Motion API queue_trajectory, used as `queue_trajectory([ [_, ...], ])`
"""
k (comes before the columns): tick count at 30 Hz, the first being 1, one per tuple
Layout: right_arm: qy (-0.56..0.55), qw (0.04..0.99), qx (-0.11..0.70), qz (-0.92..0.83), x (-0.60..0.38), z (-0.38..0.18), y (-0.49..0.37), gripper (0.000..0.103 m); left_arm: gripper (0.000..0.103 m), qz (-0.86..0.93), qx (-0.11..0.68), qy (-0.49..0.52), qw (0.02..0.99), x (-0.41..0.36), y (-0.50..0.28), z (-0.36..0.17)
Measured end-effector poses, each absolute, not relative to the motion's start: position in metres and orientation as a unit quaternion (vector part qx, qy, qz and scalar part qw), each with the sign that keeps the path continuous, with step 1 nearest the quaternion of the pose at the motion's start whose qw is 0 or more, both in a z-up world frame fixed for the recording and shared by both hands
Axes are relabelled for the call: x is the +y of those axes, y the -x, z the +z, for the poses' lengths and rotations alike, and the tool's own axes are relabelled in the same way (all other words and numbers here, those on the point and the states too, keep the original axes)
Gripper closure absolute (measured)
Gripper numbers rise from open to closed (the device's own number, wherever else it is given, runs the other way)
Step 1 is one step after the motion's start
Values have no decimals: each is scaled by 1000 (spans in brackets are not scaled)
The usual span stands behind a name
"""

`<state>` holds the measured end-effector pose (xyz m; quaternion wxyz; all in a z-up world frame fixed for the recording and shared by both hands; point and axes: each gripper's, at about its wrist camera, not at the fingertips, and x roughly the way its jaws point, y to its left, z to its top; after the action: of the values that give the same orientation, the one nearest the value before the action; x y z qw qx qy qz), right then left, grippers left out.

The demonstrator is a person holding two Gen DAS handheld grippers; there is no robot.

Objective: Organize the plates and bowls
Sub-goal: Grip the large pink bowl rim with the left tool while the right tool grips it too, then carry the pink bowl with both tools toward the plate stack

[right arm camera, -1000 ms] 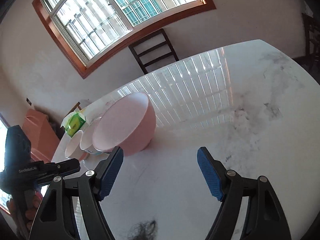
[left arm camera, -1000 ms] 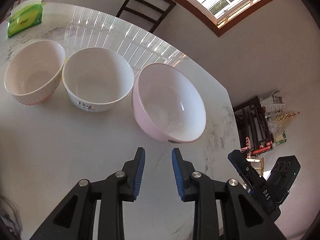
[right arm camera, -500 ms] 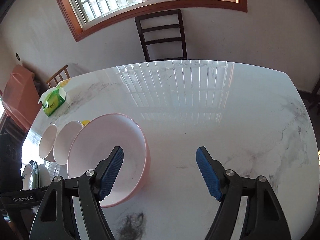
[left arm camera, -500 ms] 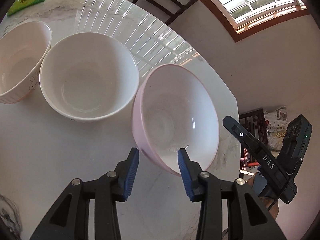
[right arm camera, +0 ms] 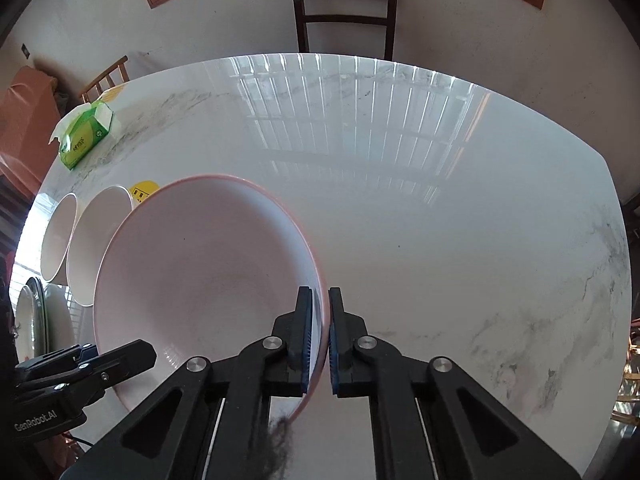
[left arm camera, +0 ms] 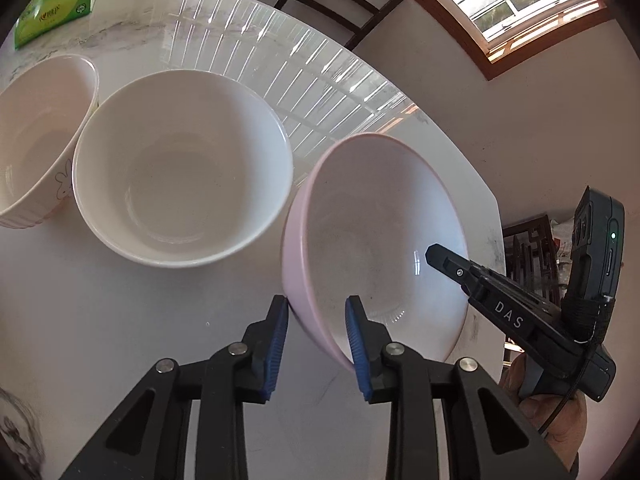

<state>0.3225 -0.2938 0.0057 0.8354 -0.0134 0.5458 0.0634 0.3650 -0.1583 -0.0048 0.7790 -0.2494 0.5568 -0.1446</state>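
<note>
Right gripper (right arm camera: 319, 336): jaws have just been closing and now stand nearly together, pinching the rim of the pink bowl (right arm camera: 208, 280) on its right side, one blue pad inside the wall, the other outside. Both pads look pressed to the rim.

Left gripper (left arm camera: 316, 344): jaws narrow, having just closed in a bit, straddling the near rim of the same pink bowl (left arm camera: 376, 240). The right-side pad sits inside the bowl against the inner wall; the left-side pad tip is at the outer wall. Full clamp or just contact, cannot tell for sure, but the rim is between the pads and looks gripped.

Pink bowl sits near the edge of the white marble bench (right arm camera: 440, 200); whether it rests flat on the bench or is tipped or lifted, cannot tell.

Left wrist view only: the white bowl (left arm camera: 180, 168) seen straight down into, just beside the pink one, and the ribbed bowl with a rabbit print (left arm camera: 40, 140) further left, close to the white one. Also the right gripper's body from the side with the hand (left arm camera: 556, 412) holding it, and a dark carved piece of furniture (left arm camera: 528, 256) past the bench edge.

Right wrist view only: most of the bare bench top to the right, a yellow sticker (right arm camera: 144, 192) behind the bowls, stacked plates (right arm camera: 32, 316) at far left off the bench, and the left gripper's jaw tips over the pink bowl's near edge.

Both views: green tissue pack (right arm camera: 84, 136) at the far corner, dark chair (right arm camera: 344, 8) behind the bench.
</note>
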Motion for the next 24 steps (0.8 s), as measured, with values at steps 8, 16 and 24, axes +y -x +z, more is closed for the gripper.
queue_trajectory([
  [8, 1, 831, 548, 93, -279, 29, -257, 93, 76, -170, 560, 254, 770, -129, -315, 13],
  [16, 3, 827, 548, 122, -231, 37, -178, 91, 76, -170, 563, 230, 776, -89, -245, 32],
  [24, 13, 816, 561, 137, -180, 18, -121, 90, 76, -152, 562, 211, 785, -51, -197, 34],
])
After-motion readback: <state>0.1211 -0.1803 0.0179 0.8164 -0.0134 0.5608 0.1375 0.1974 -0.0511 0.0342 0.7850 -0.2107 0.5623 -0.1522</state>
